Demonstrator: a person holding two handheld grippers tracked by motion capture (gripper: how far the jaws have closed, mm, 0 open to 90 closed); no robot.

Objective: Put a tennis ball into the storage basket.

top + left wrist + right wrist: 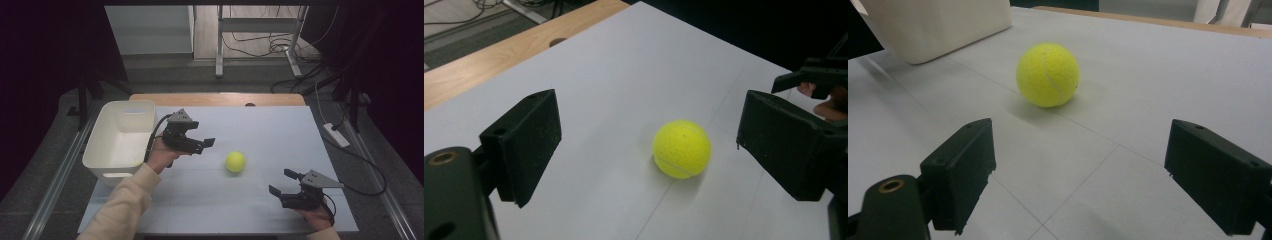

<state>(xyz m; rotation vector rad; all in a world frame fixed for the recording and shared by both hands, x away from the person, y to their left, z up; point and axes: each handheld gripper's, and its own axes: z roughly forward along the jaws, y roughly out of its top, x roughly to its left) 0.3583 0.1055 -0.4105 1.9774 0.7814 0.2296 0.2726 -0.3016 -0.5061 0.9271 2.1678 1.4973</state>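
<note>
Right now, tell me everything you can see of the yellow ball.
The yellow ball is a tennis ball: bright yellow-green, fuzzy felt by its look, with a pale curved seam across it. It looks whole and round. It rests on the white table top near the middle, casting a soft shadow. Nothing else touches it. It lies between the two grippers, ahead of the open jaws of the left gripper, and to the right of the white bin.

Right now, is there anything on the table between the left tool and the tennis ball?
Nothing visible. The left tool points at the tennis ball across bare white table, its jaws apart and empty. In the left gripper view the ball lies ahead between the jaws. The white bin sits behind that hand, out of the path.
</note>
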